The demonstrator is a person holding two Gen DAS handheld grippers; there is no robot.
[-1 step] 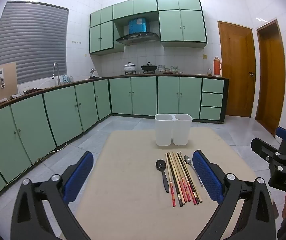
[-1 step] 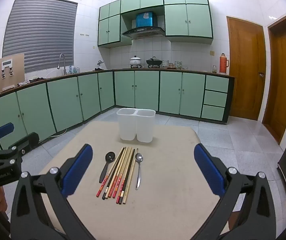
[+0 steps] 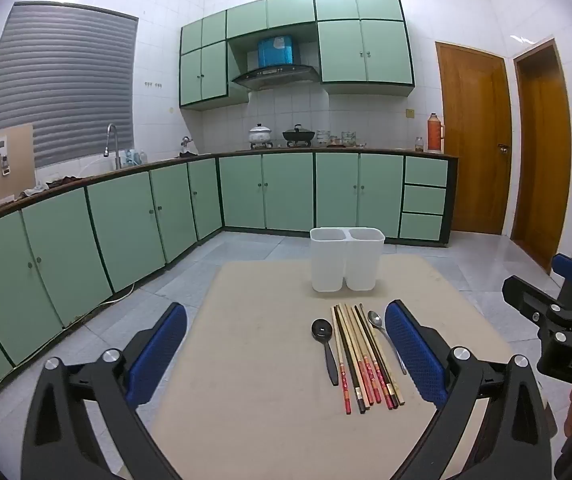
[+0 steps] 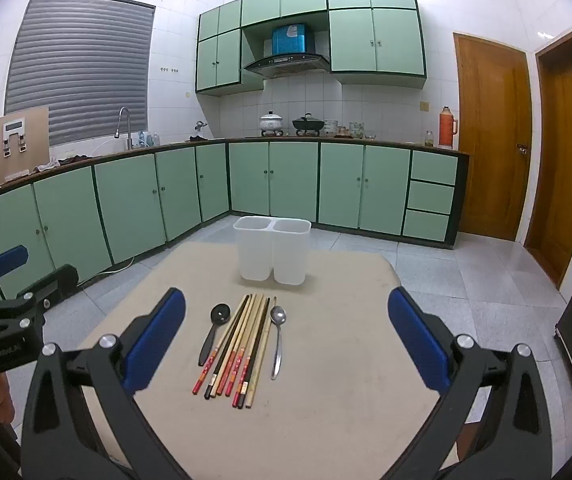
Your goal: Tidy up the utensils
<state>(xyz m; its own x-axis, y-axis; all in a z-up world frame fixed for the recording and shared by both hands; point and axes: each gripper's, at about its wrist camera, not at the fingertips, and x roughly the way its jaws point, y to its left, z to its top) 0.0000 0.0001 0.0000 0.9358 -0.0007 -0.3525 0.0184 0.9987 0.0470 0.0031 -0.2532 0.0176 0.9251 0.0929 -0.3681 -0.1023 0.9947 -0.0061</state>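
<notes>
A white two-compartment holder (image 3: 346, 258) (image 4: 272, 254) stands at the table's far side, both compartments looking empty. In front of it lie a black spoon (image 3: 324, 344) (image 4: 214, 330), several chopsticks (image 3: 364, 354) (image 4: 241, 350) side by side, and a metal spoon (image 3: 384, 332) (image 4: 277, 338). My left gripper (image 3: 286, 354) is open and empty, above the table left of the utensils. My right gripper (image 4: 286, 350) is open and empty, with the utensils lying between its blue pads. Each gripper shows at the edge of the other's view.
The beige table (image 3: 253, 380) (image 4: 338, 380) has rounded corners and grey tiled floor around it. Green cabinets (image 3: 286, 192) line the back and left walls. Two wooden doors (image 4: 490, 140) are at the right.
</notes>
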